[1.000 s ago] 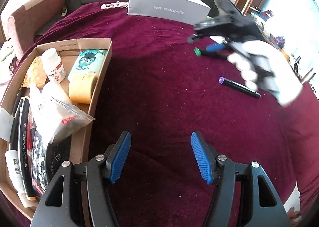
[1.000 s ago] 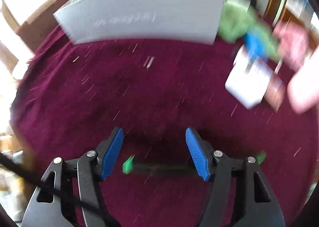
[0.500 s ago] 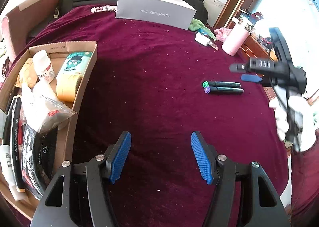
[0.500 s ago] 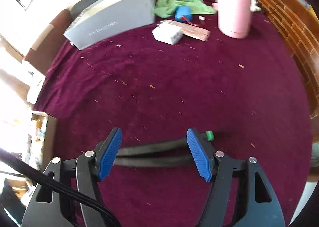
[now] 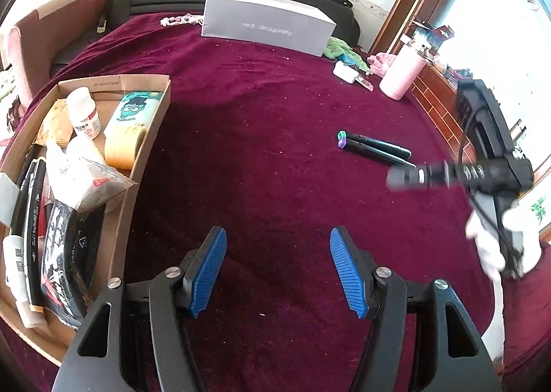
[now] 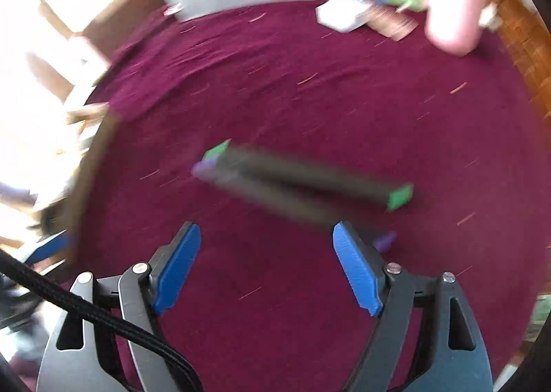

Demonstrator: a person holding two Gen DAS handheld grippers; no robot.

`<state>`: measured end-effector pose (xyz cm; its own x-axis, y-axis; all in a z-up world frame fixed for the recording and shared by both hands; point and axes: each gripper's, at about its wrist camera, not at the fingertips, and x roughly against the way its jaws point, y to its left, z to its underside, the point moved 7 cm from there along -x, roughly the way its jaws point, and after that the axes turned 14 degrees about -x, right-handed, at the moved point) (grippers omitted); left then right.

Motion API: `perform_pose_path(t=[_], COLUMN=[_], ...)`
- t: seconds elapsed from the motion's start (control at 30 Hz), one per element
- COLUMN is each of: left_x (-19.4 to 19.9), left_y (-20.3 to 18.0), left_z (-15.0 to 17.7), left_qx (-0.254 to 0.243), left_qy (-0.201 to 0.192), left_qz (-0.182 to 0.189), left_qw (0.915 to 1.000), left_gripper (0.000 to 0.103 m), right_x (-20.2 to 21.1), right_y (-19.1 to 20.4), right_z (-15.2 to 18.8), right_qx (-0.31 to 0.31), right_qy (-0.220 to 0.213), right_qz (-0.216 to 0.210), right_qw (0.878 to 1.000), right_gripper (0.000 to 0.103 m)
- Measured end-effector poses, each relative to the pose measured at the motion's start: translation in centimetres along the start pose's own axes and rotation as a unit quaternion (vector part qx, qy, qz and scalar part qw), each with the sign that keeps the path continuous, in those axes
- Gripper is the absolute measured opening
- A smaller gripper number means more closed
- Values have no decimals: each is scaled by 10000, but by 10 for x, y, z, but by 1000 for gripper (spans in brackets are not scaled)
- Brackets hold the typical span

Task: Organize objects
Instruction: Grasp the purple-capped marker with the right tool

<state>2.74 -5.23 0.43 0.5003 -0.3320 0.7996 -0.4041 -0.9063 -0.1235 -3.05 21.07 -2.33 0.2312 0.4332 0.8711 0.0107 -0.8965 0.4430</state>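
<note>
Two black markers lie side by side on the maroon cloth: a green-capped one and a purple-capped one. My left gripper is open and empty, low over bare cloth near the front. My right gripper is open and empty, just in front of the markers; this view is blurred. From the left wrist view the right gripper shows blurred at the right, close to the markers' tails.
A cardboard box at the left holds bottles, a tape roll, packets and tubes. A grey carton stands at the back. A pink tumbler, a white charger and green cloth sit at the back right.
The right gripper has pulled back from over the two markers, which now lie ahead of its fingers. The left gripper has stayed open and nearly still.
</note>
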Motion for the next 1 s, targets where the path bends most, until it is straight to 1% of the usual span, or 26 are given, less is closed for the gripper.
perform_pose_path(t=[0.03,0.07,0.1,0.13,0.2,0.23,0.27,0.3,0.33,0.4,0.43,0.47,0.53,0.57,0.6,0.63,0.67,0.7,0.77,0.8,0.83,0.87,0.9,0.97,1.0], left_x=[-1,-1,-1,0,0,0,1,3,5,8,8,8,5,4,3,1,1,0,1,3,4,5,7,6,3], left_y=[-2,-4,-6,-7,-11,-12,-13,-14,-15,-16,-16,-16,-16,-17,-18,-18,-19,-21,-25,-28,-31,-34,-39,-51,-60], left_z=[0,0,1,2,3,3,3,3,2,2,1,1,1,0,-1,-2,-4,-6,-12,-18,-24,-32,-42,-64,-74], left_qx=[-15,-40,-67,-90,-130,-135,-134,-139,-147,-154,-165,-184,-205,-211,-216,-214,-216,-233,-373,-476,-562,-681,-841,-1305,-1623], left_qy=[7,12,18,27,41,55,50,25,-3,-48,-49,-41,-7,-3,-11,-17,-19,-30,-98,-149,-199,-272,-368,-575,-672], left_qz=[2,4,3,0,-31,-42,-32,-41,-67,-86,-100,-128,-145,-140,-141,-145,-139,-142,-205,-252,-263,-246,-220,-240,-238], left_qw=[10000,10000,10000,10000,9999,9999,9999,9999,9999,9998,9998,9997,9997,9997,9997,9997,9997,9996,9990,9984,9979,9970,9955,9895,9842], left_gripper=[57,57,57,57,57,57,57,57,57,57,57,57,57,57,57,57,57,57,57,57,57,57,57,57,57], right_x=[-8,-12,-12,-8,14,25,31,29,20,1,-5,-4,0,-1,-1,-3,-7,-11,-19,-18,-19,-18,-20,-17,-13], right_y=[9,13,16,18,21,17,10,2,-9,-28,-35,-36,-33,-28,-23,-16,-11,-7,-2,2,4,4,3,-1,-8], right_z=[15,23,27,26,12,0,-13,-23,-30,-38,-41,-40,-29,-22,-15,-8,-4,-3,-6,-11,-15,-21,-25,-26,-23], right_qx=[-31,43,232,385,627,710,794,768,589,108,-35,-87,-126,-47,93,311,525,752,1082,1118,1057,880,780,633,498], right_qy=[453,563,430,207,-652,-1110,-1451,-1477,-1264,-789,-673,-767,-659,-510,-445,-362,-406,-512,-742,-893,-943,-990,-1018,-1014,-1030], right_qz=[-347,-338,-48,182,486,821,1333,1613,1601,1178,1048,879,631,504,485,562,791,1129,1625,1628,1585,1541,1597,1432,1406], right_qw=[9984,9978,9988,9989,9947,9879,9772,9727,9772,9898,9922,9931,9958,9974,9978,9973,9947,9894,9780,9762,9771,9791,9788,9825,9834], right_gripper=[80,78,72,71,71,71,71,71,71,70,72,73,73,73,73,73,72,71,66,51,41,19,12,12,12])
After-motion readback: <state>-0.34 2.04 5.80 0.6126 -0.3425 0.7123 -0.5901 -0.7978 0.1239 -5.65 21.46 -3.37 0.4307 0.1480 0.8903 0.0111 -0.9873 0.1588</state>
